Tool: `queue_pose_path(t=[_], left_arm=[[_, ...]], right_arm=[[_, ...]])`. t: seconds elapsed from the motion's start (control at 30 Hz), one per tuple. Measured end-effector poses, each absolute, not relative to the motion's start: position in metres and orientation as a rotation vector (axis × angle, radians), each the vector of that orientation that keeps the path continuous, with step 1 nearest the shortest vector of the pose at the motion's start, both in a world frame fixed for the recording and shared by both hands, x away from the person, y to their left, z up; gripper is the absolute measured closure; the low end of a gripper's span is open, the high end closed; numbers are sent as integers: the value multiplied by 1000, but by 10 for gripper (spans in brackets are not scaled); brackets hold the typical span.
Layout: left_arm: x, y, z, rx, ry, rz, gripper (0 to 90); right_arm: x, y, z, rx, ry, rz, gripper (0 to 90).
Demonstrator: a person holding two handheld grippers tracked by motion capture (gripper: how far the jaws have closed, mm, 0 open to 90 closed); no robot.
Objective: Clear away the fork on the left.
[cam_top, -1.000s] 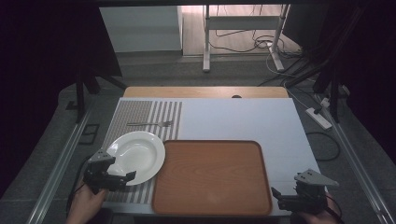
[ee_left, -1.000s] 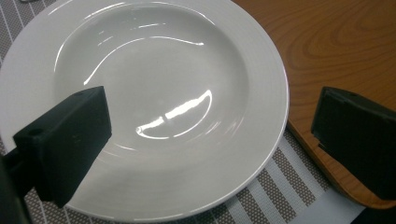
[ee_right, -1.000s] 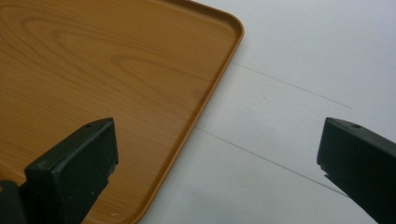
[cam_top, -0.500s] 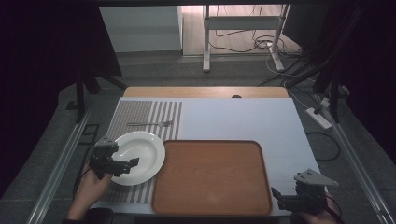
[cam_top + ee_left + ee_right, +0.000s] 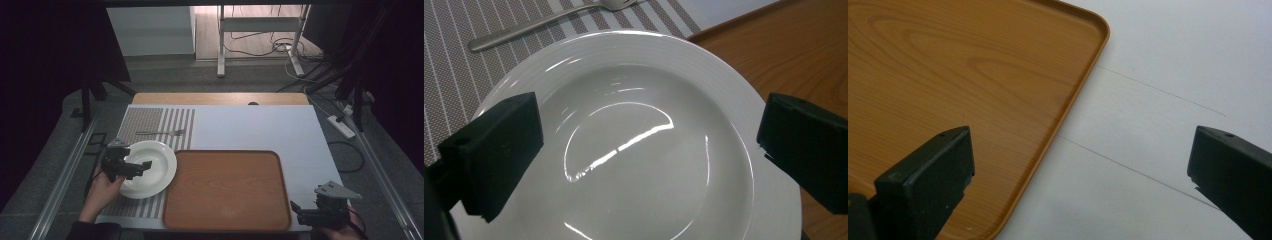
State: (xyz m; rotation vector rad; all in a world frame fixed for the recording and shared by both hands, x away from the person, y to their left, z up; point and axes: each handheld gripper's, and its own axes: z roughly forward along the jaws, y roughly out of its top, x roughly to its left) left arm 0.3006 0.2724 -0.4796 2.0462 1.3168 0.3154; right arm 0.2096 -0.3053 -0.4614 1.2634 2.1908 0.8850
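Plate point(image 5: 634, 150) sits on the striped mat point(image 5: 145, 122) just left of the tray point(image 5: 227, 187). Left gripper point(image 5: 131, 167) hovers over it, jaws wide, empty (likely a rim grasp; lower squarely). Right gripper point(image 5: 312, 215) idles agape.

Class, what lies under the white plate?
The white plate sits on the striped placemat, its right edge meeting the wooden tray. Anything directly beneath it is covered.

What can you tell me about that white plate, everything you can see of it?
The white plate is round, glossy, ceramic-looking, with a wide ridged rim and shallow well, and it is empty. It lies flat on the striped placemat, its right edge meeting the wooden tray. A fork lies beyond it. The left claw hovers over it, open.
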Motion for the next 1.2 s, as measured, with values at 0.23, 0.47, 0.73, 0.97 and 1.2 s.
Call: queue_pose_path(t=[0.23,0.47,0.73,0.97,1.2], left_arm=[[317,272,-482,2041,1333,318,0],[334,276,-484,2033,1360,331,0],[353,280,-485,2028,1388,346,0],[369,283,-486,2017,1404,355,0],[388,291,-492,2013,1427,342,0]], right_arm=[[210,-305,-462,1261,2193,884,0],[210,-305,-462,1262,2195,882,0],[210,-305,-462,1261,2200,880,0],[210,-305,-462,1261,2202,879,0],[210,-305,-462,1261,2201,879,0]])
